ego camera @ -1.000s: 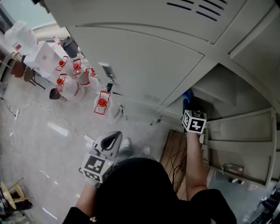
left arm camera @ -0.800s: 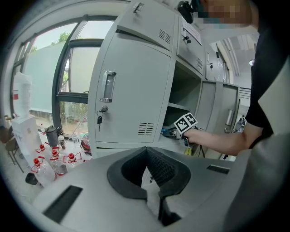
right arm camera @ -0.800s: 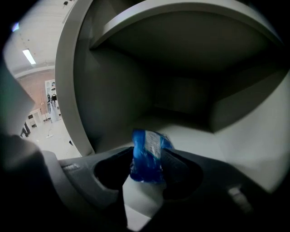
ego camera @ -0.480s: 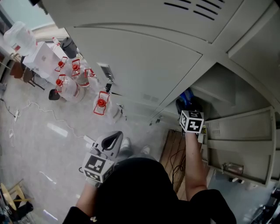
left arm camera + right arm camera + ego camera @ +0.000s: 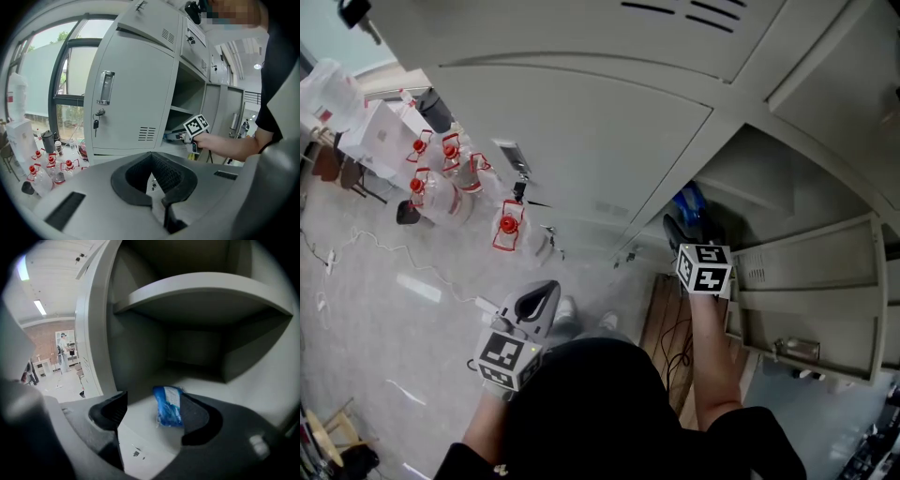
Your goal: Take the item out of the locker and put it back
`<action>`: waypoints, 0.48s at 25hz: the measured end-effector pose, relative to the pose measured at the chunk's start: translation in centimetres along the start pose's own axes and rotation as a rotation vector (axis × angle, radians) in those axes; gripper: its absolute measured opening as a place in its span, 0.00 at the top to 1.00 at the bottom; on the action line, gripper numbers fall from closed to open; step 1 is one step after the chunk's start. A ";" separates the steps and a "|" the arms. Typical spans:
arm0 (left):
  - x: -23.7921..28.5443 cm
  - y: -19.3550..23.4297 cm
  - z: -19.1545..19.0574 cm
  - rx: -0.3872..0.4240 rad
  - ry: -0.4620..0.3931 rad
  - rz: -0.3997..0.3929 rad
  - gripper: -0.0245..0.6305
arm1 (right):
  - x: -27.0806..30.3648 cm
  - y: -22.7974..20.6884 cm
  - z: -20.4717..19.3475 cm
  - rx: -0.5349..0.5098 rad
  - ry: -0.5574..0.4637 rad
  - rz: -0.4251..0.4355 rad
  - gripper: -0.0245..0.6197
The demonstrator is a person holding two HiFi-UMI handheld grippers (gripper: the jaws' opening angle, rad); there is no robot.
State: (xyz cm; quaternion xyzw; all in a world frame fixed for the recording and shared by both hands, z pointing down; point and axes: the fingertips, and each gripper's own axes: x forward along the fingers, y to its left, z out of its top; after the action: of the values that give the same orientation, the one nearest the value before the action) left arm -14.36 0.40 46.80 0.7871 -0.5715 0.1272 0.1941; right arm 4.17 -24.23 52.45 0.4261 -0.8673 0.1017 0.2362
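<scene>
Blue packet point(image 5: 169, 406) lies on the locker shelf point(image 5: 136, 427) between the right gripper's point(image 5: 153, 408) just-opened, wide jaws, released. Put-back looks done; next, withdraw cleanly. Left gripper point(image 5: 157, 204) closed, empty.

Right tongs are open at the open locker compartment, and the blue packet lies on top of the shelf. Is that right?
Not quite. The blue packet lies on the compartment floor, beneath the shelf, not on top of it, as the right gripper view shows. The rest holds: the right tongs are open, having just been opening, with the packet between them unpinched.
</scene>
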 end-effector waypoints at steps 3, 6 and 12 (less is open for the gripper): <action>0.7 -0.4 0.3 0.010 -0.004 -0.029 0.94 | -1.6 0.8 0.2 0.009 -0.022 0.015 0.43; 1.5 -1.0 0.9 0.019 -0.005 -0.060 0.94 | -3.2 1.6 0.3 0.019 -0.035 0.040 0.43; 3.4 -2.6 1.9 0.032 -0.003 -0.133 0.94 | -6.9 2.0 0.2 0.055 -0.067 0.035 0.44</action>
State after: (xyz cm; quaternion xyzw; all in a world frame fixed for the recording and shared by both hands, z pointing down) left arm -10.85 -2.69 46.14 0.8266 -0.5160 0.1220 0.1888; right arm 6.14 -18.29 48.85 0.4202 -0.8790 0.1153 0.1935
